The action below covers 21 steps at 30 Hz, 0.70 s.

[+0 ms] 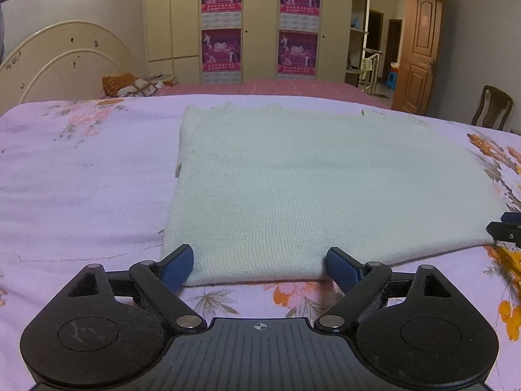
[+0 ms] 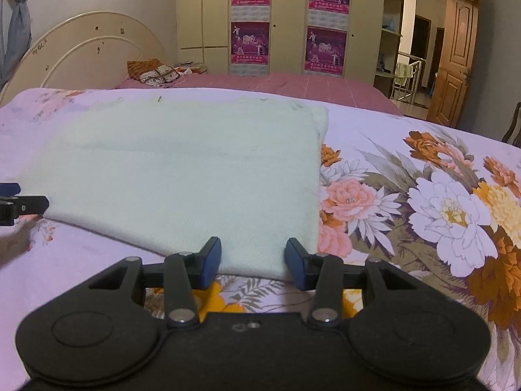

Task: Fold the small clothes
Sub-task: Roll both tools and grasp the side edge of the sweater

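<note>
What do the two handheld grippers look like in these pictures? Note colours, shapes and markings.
Both the left gripper and the right gripper are matte black plastic, with two round hinge housings, silver pivot pins and angled link arms. Their fingers carry blue textured pads. The left body is ribbed, with a small crosshair mark.

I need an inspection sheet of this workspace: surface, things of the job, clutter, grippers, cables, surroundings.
Surface: floral bedsheet, smooth.
Job's things: pale knit garment, lying flat as a neat rectangle.
Clutter: patterned cushion on the far bed.
Grippers: left gripper open wide across the garment's near-left edge; right gripper open, narrower, at its near-right edge; neither pinches cloth.
Cables: nothing seen.
Surroundings: wardrobe with posters, curved headboard, open wooden door, chair.
</note>
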Each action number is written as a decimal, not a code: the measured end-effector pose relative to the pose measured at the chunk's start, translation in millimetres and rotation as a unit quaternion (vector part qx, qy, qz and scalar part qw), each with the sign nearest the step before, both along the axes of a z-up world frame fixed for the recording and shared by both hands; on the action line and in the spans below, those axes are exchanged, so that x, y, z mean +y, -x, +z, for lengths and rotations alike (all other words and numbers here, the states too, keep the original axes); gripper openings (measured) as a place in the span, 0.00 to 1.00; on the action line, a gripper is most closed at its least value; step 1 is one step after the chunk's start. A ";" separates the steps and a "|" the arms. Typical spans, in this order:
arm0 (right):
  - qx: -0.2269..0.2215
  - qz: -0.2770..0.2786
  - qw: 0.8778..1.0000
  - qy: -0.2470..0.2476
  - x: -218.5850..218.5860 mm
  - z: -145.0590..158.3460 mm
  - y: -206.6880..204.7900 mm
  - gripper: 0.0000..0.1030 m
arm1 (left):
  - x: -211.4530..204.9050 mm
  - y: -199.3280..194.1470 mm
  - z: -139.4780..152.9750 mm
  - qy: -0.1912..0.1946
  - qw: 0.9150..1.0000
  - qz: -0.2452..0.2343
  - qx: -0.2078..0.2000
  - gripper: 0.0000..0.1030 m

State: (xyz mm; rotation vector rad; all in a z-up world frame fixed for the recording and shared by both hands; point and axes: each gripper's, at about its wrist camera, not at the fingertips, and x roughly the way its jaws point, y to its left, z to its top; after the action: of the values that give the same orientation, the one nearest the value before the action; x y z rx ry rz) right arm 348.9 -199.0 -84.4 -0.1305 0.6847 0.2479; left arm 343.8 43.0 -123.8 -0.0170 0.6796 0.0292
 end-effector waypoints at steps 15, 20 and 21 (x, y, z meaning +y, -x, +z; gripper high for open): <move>-0.024 0.017 0.998 -0.051 -8.6 38.2 21.2 0.44 | 17.8 37.8 25.2 0.151 0.988 0.032 -0.001 0.96; 0.012 0.040 0.991 -0.125 -4.8 49.2 23.7 0.23 | 44.3 33.5 -6.3 0.358 0.929 0.092 0.001 0.78; 0.016 0.042 0.990 -0.134 -2.4 51.0 21.7 0.18 | 48.8 30.5 -10.7 0.383 0.917 0.106 -0.005 0.78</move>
State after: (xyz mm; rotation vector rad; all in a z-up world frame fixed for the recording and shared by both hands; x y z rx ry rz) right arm 327.2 -201.4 -33.3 0.1018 0.6719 0.4208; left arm 313.2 91.8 -134.6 -0.8485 0.6405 -0.0308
